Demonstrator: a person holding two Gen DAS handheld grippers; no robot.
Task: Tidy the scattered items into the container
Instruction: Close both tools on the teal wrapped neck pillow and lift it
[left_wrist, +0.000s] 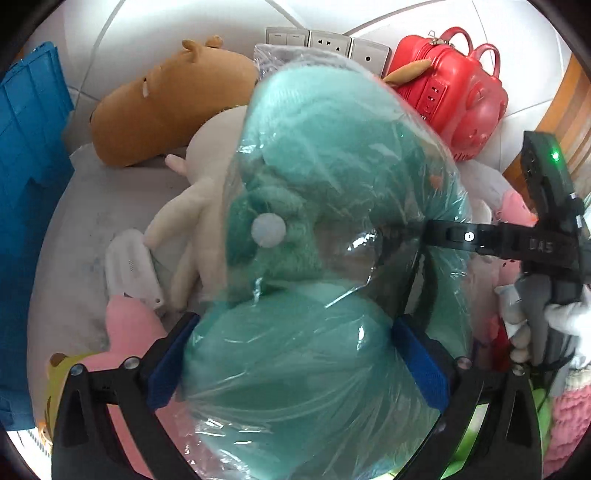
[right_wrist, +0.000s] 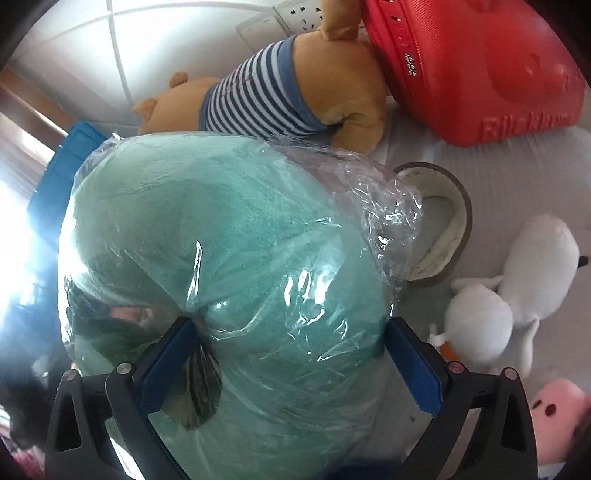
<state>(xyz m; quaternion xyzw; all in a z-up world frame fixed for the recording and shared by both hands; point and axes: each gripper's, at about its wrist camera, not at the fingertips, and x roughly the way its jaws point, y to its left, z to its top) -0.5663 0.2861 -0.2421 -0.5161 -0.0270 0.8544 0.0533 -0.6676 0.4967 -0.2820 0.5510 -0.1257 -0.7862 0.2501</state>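
Note:
A big teal plush toy (left_wrist: 325, 177) wrapped in a clear plastic bag fills both views. My left gripper (left_wrist: 295, 332) stands wide, its blue pads lying along the bag's sides with no dent showing. My right gripper (right_wrist: 288, 332) is shut on the same teal plush toy (right_wrist: 221, 221); its left pad sinks into a pinched fold of the bag. In the left wrist view the right gripper's black body (left_wrist: 546, 243) reaches in from the right, held by a white-gloved hand (left_wrist: 569, 314). A blue crate (left_wrist: 29, 184) stands at the left edge.
On the grey surface lie a brown plush (left_wrist: 155, 107), a cream plush (left_wrist: 199, 206), a pink plush (left_wrist: 125, 332) and a red case (left_wrist: 454, 92). The right wrist view adds a striped-shirt bear (right_wrist: 258, 99), a tape roll (right_wrist: 443, 221) and a white plush (right_wrist: 517, 295).

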